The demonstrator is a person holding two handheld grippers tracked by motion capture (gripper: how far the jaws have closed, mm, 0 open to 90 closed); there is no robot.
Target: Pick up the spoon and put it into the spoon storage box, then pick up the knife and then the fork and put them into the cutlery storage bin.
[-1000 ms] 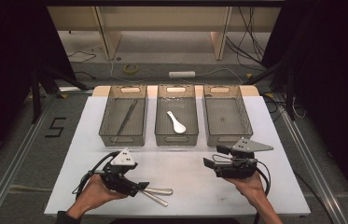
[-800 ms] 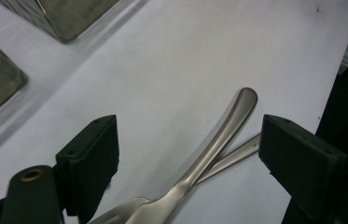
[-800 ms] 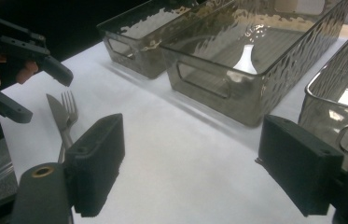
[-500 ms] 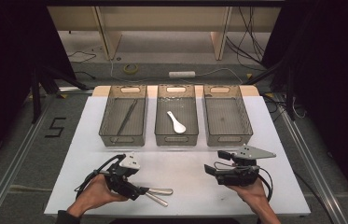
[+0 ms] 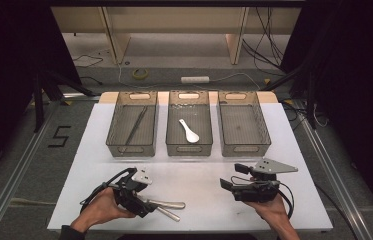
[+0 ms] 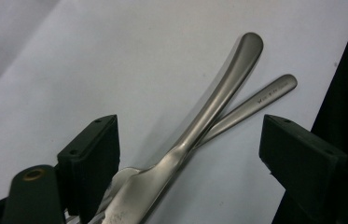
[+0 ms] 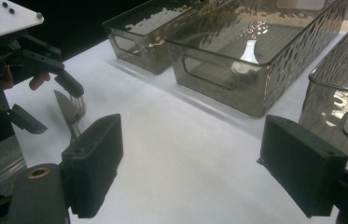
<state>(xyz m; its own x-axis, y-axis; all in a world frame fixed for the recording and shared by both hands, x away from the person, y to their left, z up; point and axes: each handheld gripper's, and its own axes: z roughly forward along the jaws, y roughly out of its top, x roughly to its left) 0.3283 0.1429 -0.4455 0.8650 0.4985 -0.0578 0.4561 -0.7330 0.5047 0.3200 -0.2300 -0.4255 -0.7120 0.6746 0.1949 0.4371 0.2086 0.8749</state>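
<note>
We've got a white bench [image 5: 204,177], three smoky translucent grey bins [image 5: 189,125] with a dimpled texture, a white spoon [image 5: 189,131] and shiny silver cutlery [image 6: 209,112].

Left black two-jaw tool [image 5: 146,209]: white screw-dotted top plate, looping black cable. Right black tool [image 5: 229,176]: grey three-cornered plate, black cable, ribbed rubber pads [image 7: 94,163].

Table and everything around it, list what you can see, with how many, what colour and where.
Table: one, white, centre.
Bins: three, smoky clear plastic, in a row at the table's far side.
Spoon: one, white, in the middle bin.
Thin utensil: one, dark, in the left bin; kind unclear.
Knife and fork: two, silver, crossed on the near left table, between the open jaws.
Power strip: one, white, on the floor beyond.
Left hand-held gripper: black, open.
Right hand-held gripper: black, open.
</note>
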